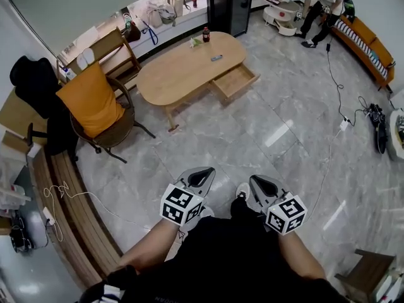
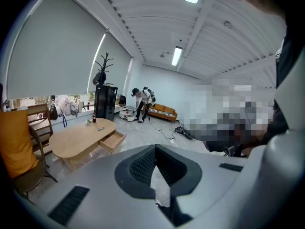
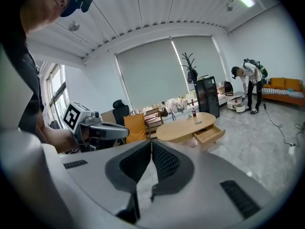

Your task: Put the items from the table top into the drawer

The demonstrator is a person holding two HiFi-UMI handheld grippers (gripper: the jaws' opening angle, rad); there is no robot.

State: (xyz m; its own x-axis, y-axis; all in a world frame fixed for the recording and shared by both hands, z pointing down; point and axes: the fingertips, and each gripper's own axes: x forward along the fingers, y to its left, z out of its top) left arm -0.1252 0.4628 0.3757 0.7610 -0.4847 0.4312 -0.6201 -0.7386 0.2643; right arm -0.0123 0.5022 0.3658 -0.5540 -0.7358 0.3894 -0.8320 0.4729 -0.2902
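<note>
An oval wooden table (image 1: pixel 183 71) stands far ahead, with its drawer (image 1: pixel 235 82) pulled open at the near right side. On top I see a dark bottle with a red cap (image 1: pixel 206 34), a small green-and-white item (image 1: pixel 195 42) and a small flat grey item (image 1: pixel 216 58). My left gripper (image 1: pixel 205 171) and right gripper (image 1: pixel 255 180) hang side by side over the floor in front of my legs, well short of the table. Both are shut and hold nothing. The table (image 2: pixel 81 138) lies left of the left gripper (image 2: pixel 155 147); the drawer (image 3: pixel 209 134) is beyond the right gripper (image 3: pixel 151 142).
A wicker chair with an orange cushion (image 1: pixel 95 103), a wooden chair (image 1: pixel 117 52) and a black office chair (image 1: pixel 35 81) stand left of the table. A black cabinet (image 1: pixel 228 2) stands behind it. A person (image 1: pixel 322 5) bends by an orange sofa (image 1: pixel 369 43). A cable (image 1: pixel 334 87) crosses the floor.
</note>
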